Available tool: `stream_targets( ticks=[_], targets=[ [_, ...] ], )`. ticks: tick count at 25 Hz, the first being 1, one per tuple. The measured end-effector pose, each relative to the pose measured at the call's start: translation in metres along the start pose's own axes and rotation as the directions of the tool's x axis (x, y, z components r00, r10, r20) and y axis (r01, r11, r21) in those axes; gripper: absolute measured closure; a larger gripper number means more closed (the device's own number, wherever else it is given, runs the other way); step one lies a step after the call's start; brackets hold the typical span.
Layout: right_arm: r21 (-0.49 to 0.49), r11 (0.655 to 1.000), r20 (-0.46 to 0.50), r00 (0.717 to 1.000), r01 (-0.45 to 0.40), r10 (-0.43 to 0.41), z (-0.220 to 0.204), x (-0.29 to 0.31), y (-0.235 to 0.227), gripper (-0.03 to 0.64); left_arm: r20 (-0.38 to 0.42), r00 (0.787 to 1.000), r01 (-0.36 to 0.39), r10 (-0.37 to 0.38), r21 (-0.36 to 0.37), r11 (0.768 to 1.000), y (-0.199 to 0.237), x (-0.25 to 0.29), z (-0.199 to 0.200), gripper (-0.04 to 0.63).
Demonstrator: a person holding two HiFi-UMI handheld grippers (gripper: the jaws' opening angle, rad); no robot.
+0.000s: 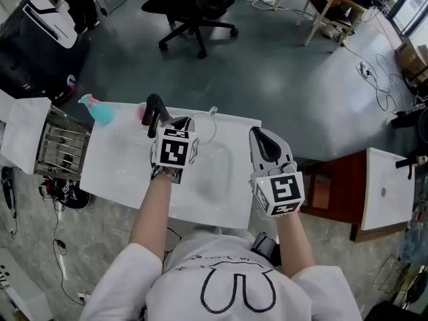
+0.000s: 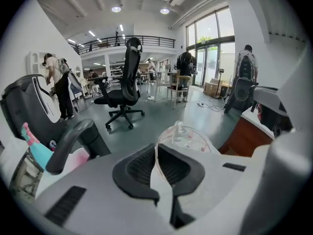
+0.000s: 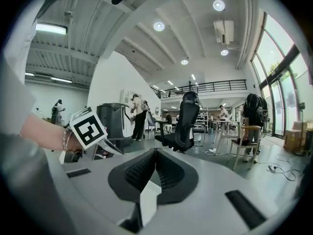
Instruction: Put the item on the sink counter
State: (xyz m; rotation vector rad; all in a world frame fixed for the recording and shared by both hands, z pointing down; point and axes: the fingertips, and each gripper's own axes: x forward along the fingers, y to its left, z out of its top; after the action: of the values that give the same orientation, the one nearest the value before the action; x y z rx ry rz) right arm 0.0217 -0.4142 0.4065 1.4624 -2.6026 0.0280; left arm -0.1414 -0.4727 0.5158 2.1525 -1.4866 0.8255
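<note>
Clear plastic item [image 2: 188, 138] is pinched by its thin edge in the left gripper [image 2: 156, 150], jaws clenched on it. An edge grip probably suits so flimsy a piece. It hangs over the back of the basin [image 1: 215, 174], just right of the faucet [image 1: 154, 112], not yet on the counter [image 1: 124, 162]. Left forearm is stretched forward. Right gripper [image 3: 155, 155] has its jaws pressed together, empty, by the counter's right edge.
</note>
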Motion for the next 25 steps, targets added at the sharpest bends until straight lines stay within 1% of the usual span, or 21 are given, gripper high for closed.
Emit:
stream_targets(
  ticks=[5, 9, 13, 17, 20, 25],
  targets=[
    [0.019, 1.0, -0.033, 0.999, 0.017, -0.016, -0.012, 0.008, 0.003, 0.589, -0.093, 0.996, 0.019, -0.017, 0.016, 1.0, 0.006, 0.027, -0.011, 0.571],
    [0.027, 0.999, -0.052, 0.998, 0.019, -0.018, -0.018, 0.015, 0.002, 0.589, -0.134, 0.991, 0.034, -0.029, 0.03, 0.999, 0.01, 0.045, -0.011, 0.569],
    [0.033, 0.999, -0.069, 0.997, 0.031, -0.029, -0.024, 0.016, -0.002, 0.589, -0.178, 0.983, 0.056, -0.05, 0.028, 0.998, 0.011, 0.059, -0.014, 0.569],
    [0.036, 0.998, -0.08, 0.996, 0.044, -0.041, -0.027, 0.016, -0.009, 0.589, -0.202, 0.978, 0.07, -0.061, 0.035, 0.997, 0.011, 0.068, -0.015, 0.569],
    [0.032, 0.998, -0.084, 0.995, 0.047, -0.044, -0.027, 0.016, -0.012, 0.589, -0.222, 0.972, 0.076, -0.07, 0.022, 0.997, 0.01, 0.074, -0.02, 0.569],
    [0.027, 0.999, -0.093, 0.995, 0.045, -0.043, -0.028, 0.016, -0.017, 0.588, -0.223, 0.972, 0.081, -0.076, 0.013, 0.997, 0.011, 0.079, -0.018, 0.569]
  ],
)
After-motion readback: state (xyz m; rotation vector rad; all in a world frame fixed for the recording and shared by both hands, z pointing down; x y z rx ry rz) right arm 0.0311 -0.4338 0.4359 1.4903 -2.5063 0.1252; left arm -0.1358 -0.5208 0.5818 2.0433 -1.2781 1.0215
